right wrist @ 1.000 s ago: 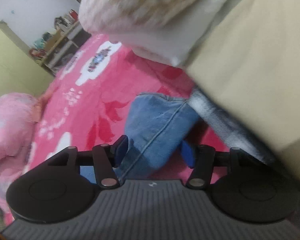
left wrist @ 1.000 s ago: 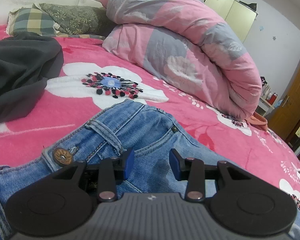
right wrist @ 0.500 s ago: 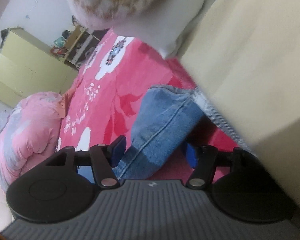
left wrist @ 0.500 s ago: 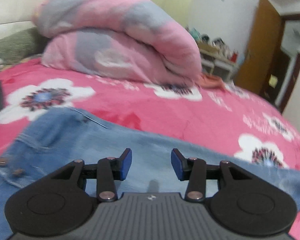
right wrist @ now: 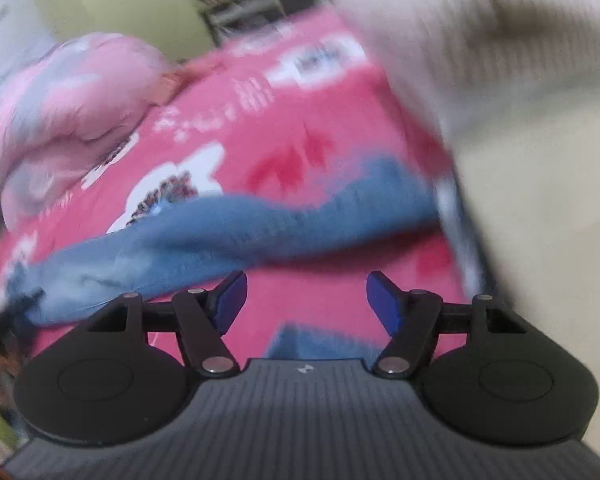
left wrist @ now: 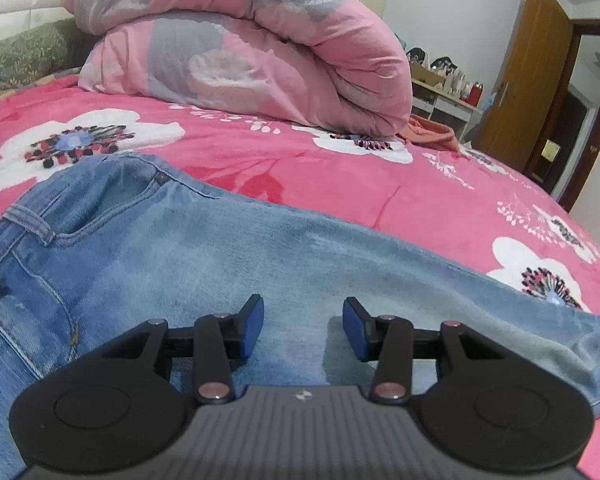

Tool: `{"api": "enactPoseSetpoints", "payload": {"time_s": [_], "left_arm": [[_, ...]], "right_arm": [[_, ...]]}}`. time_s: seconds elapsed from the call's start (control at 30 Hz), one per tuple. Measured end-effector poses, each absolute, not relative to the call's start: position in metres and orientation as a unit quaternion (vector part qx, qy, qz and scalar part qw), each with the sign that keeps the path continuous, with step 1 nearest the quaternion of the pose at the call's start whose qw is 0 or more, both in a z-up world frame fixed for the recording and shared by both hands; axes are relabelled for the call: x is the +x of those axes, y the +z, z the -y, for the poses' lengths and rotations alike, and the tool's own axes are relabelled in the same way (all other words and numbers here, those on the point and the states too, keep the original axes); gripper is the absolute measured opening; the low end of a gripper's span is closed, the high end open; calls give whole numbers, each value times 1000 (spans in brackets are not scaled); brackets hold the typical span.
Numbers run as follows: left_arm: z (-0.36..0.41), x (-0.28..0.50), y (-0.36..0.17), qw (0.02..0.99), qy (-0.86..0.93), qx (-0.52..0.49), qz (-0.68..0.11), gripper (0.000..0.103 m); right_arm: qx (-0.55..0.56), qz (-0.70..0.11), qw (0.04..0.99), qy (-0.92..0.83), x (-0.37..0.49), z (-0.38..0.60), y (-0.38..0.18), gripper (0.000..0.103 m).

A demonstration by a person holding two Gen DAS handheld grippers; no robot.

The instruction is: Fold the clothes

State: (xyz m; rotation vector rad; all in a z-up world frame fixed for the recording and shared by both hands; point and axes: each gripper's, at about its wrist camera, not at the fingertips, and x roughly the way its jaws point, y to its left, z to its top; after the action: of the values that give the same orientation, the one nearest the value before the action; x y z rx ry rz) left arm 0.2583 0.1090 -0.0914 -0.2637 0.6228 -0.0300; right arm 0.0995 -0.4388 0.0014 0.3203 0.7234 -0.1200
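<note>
- Left gripper hovers over the thigh of the jeans, jaws partly apart, nothing between the blue pads; its jaws have just been opening a little.
- Right gripper stands wider, jaws just opened further, nothing between the pads. In its blurred view the hem end of the jeans' leg lies beyond the fingertips, not held.
- Jeans lie spread flat on the bed, front up: waistband, belt loop and pocket rivet to the left, one leg running off to the right. Pink flowered blanket underneath.
- Rolled pink-and-grey duvet sits well behind the jeans, apart from them.
- Step, as judged: the leg looks let go and laid out; no fold line is visible yet, so the task seems early.
- Next move, as judged: each gripper needs a fresh hold, likely right on the hem and left near the waist or knee, then carry hem toward waistband. Denim is thick; pads should pinch every layer at the hold or one will drag.
- Writing: none readable. Small mark on each gripper body is too small to make out.
</note>
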Motion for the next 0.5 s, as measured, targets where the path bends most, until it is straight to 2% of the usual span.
{"api": "enactPoseSetpoints", "payload": {"time_s": [0.07, 0.2, 0.33, 0.5], "left_arm": [[-111, 257, -92, 943, -18, -140, -303, 45], [-116, 256, -93, 941, -25, -158, -298, 45], [-118, 256, -95, 940, -33, -168, -294, 47], [-121, 255, -96, 939, -37, -177, -291, 47]], "right_arm": [[108, -334, 934, -69, 122, 438, 15, 83], [75, -355, 926, -103, 190, 457, 13, 83], [84, -431, 889, -131, 257, 478, -27, 83], [65, -486, 858, -156, 291, 480, -64, 84]]}}
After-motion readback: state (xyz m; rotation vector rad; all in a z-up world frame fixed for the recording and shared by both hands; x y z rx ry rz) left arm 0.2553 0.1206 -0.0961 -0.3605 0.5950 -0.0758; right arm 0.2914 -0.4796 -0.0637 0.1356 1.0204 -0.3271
